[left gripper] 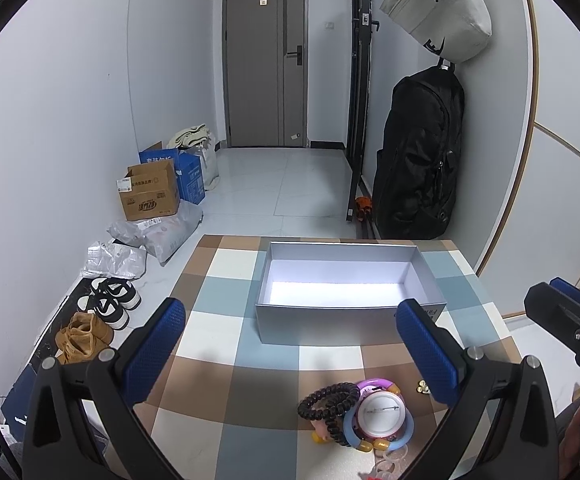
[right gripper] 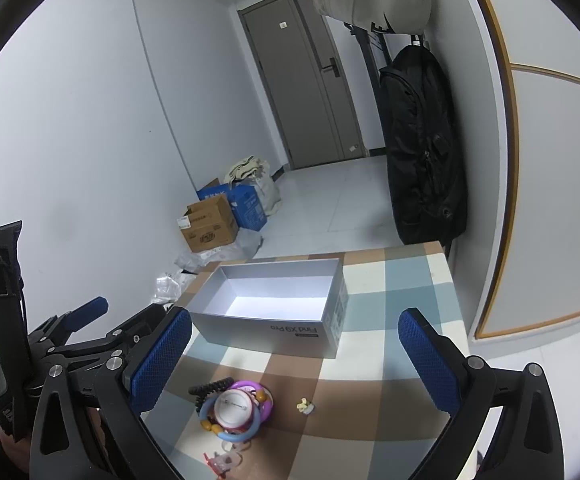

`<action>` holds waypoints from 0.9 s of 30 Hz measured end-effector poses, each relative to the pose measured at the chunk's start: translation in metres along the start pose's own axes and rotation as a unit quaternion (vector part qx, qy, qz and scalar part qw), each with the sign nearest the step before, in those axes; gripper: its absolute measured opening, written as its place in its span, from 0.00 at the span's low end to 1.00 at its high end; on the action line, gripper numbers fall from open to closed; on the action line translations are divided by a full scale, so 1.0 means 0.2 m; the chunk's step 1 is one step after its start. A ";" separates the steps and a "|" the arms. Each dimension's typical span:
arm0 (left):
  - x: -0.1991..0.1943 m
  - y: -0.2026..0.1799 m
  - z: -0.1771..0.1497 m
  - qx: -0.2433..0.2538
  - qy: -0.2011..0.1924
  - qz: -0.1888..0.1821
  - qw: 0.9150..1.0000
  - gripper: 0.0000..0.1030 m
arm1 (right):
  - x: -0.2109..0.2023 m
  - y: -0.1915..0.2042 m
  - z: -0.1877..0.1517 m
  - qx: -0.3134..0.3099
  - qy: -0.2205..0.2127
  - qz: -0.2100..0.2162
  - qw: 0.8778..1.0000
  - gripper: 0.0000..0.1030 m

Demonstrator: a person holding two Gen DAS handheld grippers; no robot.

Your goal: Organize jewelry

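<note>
Blue-padded left tongs (left gripper: 290, 348) are held wide apart with nothing gripped, above the checked bench (left gripper: 217, 320). Just below and between the pads, a heap of jewelry is seen: a dark beaded bracelet (left gripper: 330, 402), a pastel ring-shaped bangle (left gripper: 382, 412) and a small gold earring (left gripper: 422, 387) near the right pad. Right tongs (right gripper: 294, 354) are likewise spread wide and empty, the heap lying toward their left pad. An open grey cardboard box (left gripper: 342, 280) is set farther back on the bench, beyond both tongs.
</note>
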State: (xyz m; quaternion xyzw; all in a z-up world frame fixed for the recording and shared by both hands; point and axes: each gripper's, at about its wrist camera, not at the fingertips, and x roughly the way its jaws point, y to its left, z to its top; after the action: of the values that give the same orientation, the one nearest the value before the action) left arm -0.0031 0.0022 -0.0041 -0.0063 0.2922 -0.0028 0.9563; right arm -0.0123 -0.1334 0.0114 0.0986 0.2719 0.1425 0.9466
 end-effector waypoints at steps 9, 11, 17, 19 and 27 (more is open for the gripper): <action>0.00 0.00 0.00 0.000 0.001 -0.001 1.000 0.99 | 0.00 0.00 -0.01 0.002 0.001 -0.001 1.000 1.00; 0.00 0.00 0.00 0.000 0.001 -0.002 1.000 0.99 | 0.00 0.00 -0.01 0.003 0.002 -0.001 1.000 1.00; 0.01 0.00 -0.01 -0.001 0.002 -0.002 1.000 0.99 | 0.01 0.00 -0.01 0.003 0.004 0.000 1.000 1.00; 0.01 0.00 -0.01 -0.002 0.003 -0.003 1.000 0.99 | 0.01 0.00 -0.02 0.002 0.004 -0.001 1.000 1.00; 0.01 0.00 -0.01 -0.007 0.009 -0.006 1.000 0.99 | 0.01 0.00 -0.02 0.002 0.006 -0.001 1.000 1.00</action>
State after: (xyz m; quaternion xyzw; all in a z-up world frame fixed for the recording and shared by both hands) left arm -0.0016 0.0029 -0.0070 -0.0145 0.3009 -0.0065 0.9535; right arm -0.0124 -0.1328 0.0065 0.0996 0.2781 0.1412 0.9449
